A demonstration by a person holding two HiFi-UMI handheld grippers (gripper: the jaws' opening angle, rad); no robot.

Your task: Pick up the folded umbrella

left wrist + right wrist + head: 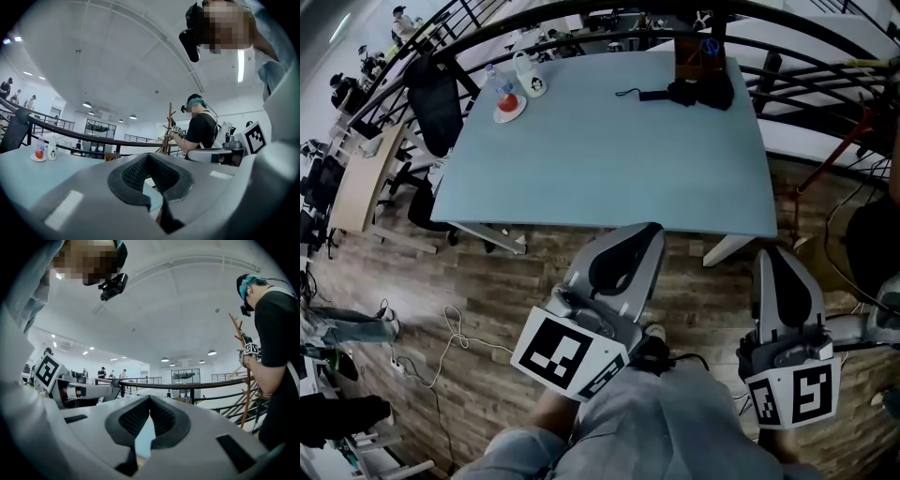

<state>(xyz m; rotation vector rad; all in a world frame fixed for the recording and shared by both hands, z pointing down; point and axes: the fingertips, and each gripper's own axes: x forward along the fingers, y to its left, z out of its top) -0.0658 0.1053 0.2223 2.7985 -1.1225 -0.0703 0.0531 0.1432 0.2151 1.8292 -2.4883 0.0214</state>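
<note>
Your left gripper (649, 234) has its jaws pressed together on nothing. Your right gripper (773, 255) looks the same, tips meeting and empty. Both are held level over the wooden floor (487, 281), just short of the near edge of the table (609, 178).

None of the pick-up is done yet: the approach, the opening and the grasp are all ahead of you.

The folded umbrella (675, 93) lies flat near the table's far edge, well apart from both grippers. Its long axis runs left to right across the head view. The slim end with what looks like a strap points left, and the bulkier end points right.

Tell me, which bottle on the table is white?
The white bottle with a dark mark on it, at the right of the pair; the other bottle is see-through.
</note>
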